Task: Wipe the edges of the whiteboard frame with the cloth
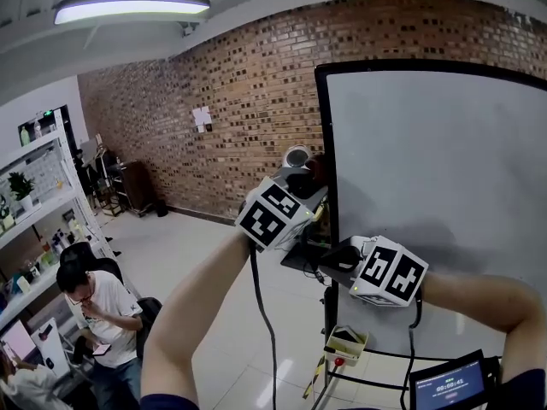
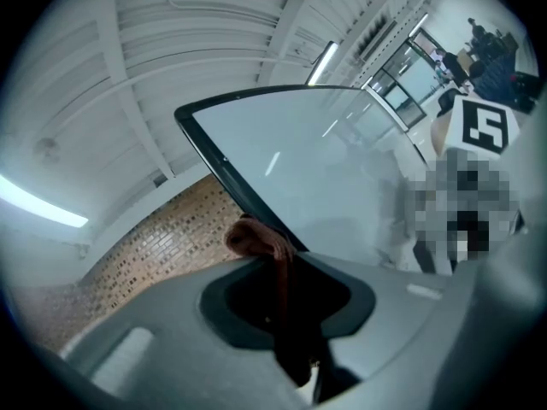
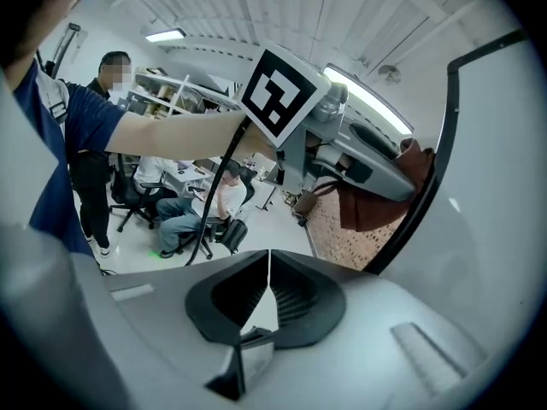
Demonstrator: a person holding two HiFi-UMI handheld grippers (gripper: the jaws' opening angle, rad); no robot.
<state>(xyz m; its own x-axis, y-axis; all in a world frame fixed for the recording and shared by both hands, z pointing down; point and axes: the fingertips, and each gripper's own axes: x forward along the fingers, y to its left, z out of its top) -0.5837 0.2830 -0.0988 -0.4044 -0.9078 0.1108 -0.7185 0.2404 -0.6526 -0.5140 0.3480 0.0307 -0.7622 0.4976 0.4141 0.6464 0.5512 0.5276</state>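
Fingers (image 2: pixel 226 304) on the left gripper (image 2: pixel 278 267) are clamped on the brownish cloth (image 2: pixel 256 239) right at the whiteboard frame (image 2: pixel 224 171), while the right gripper (image 3: pixel 269 272) is pinched closed on nothing.

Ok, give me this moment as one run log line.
left gripper: shut on cloth | cloth: at whiteboard frame left edge | right gripper: shut, empty

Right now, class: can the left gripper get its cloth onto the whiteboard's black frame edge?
Probably yes. The left gripper, shut on the cloth, is right at the whiteboard frame, with nothing between them; the right gripper sits lower, out of the way.
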